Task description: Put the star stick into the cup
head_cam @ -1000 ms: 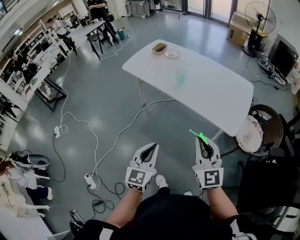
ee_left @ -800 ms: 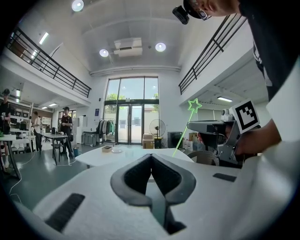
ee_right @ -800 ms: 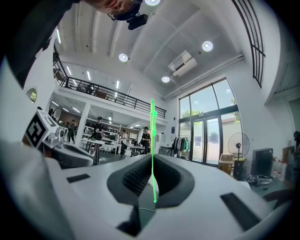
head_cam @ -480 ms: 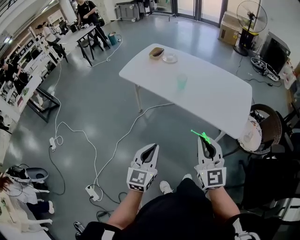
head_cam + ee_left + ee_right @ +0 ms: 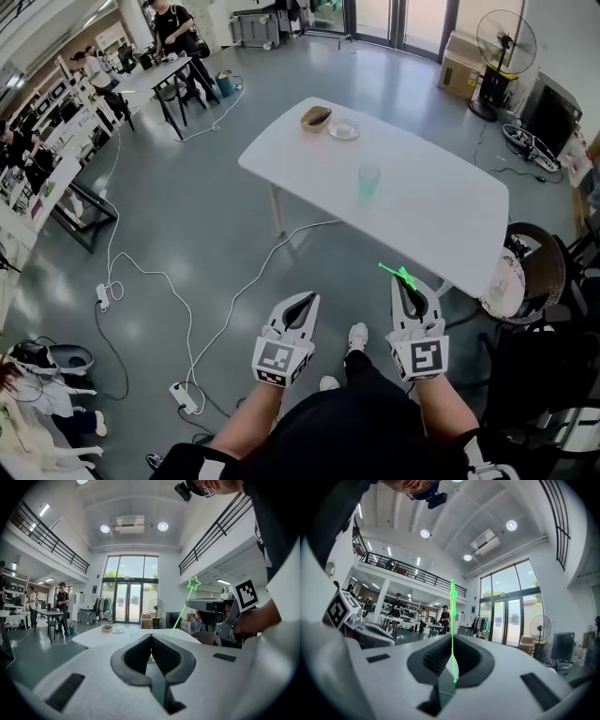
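A thin green star stick [image 5: 397, 275] pokes out of my right gripper [image 5: 412, 284], whose jaws are shut on it. In the right gripper view the star stick [image 5: 453, 620] rises straight up from the closed jaws. A translucent green cup [image 5: 369, 180] stands near the middle of the white table [image 5: 431, 206], well ahead of both grippers. My left gripper [image 5: 302, 299] is shut and holds nothing. The left gripper view shows the star stick [image 5: 187, 597] and the right gripper [image 5: 211, 605] off to its right.
A small wooden box [image 5: 316, 117] and a glass dish [image 5: 343, 129] sit at the table's far end. A wicker chair [image 5: 525, 267] stands right of the table. Cables [image 5: 169, 272] and a power strip [image 5: 182, 397] lie on the grey floor. A fan [image 5: 507, 37] stands at the back right.
The view has shifted as the person steps forward; the table and cup sit slightly lower and nearer in the picture. Both grippers keep the same pose and the same hold.
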`<state>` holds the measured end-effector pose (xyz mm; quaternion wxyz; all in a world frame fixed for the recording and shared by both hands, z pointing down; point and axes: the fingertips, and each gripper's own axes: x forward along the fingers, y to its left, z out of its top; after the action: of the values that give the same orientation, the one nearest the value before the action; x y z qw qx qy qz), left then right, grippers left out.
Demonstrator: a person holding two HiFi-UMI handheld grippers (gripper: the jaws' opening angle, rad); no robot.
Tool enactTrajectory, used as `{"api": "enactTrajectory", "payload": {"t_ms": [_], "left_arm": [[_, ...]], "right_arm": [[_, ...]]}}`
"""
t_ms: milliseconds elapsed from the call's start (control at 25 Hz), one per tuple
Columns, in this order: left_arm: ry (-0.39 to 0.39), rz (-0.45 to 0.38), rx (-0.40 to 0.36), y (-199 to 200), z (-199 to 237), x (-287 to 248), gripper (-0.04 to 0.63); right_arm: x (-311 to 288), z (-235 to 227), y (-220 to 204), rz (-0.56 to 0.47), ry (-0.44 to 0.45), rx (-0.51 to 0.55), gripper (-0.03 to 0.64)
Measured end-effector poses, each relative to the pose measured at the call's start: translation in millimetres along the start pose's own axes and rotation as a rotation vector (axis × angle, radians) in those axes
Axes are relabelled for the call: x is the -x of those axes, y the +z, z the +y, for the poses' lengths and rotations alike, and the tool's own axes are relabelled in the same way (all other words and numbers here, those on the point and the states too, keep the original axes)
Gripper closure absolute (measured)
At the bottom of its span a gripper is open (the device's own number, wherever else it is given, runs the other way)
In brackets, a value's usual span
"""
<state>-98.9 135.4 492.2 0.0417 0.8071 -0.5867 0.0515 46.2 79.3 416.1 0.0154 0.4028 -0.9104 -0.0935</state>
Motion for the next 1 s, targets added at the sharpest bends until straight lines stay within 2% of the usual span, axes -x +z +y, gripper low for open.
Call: {"api": "enactTrajectory", "payload": {"t_ms": [200,440,720,1000], "left_arm": [[-0.019,-0.009,-0.022,12,21,-33,0.584],[-0.019,-0.013,-0.066,30,40,-89,0.584],[-0.016,-0.019,-0.072,46,52,-159,0.583],[0.004,-0.001,-0.069,45,54,-220,0.584]], "right_arm": [[-34,-14,11,-0.013,-0.012,0.031,0.601],[-73,-53,7,-0.047,-0.014,0.006,0.601],[-123,-104,0,-0.041,0.025,0.017,0.601],[-163,-152,-18,-0.049,0.044,-0.03,0.601]]}}
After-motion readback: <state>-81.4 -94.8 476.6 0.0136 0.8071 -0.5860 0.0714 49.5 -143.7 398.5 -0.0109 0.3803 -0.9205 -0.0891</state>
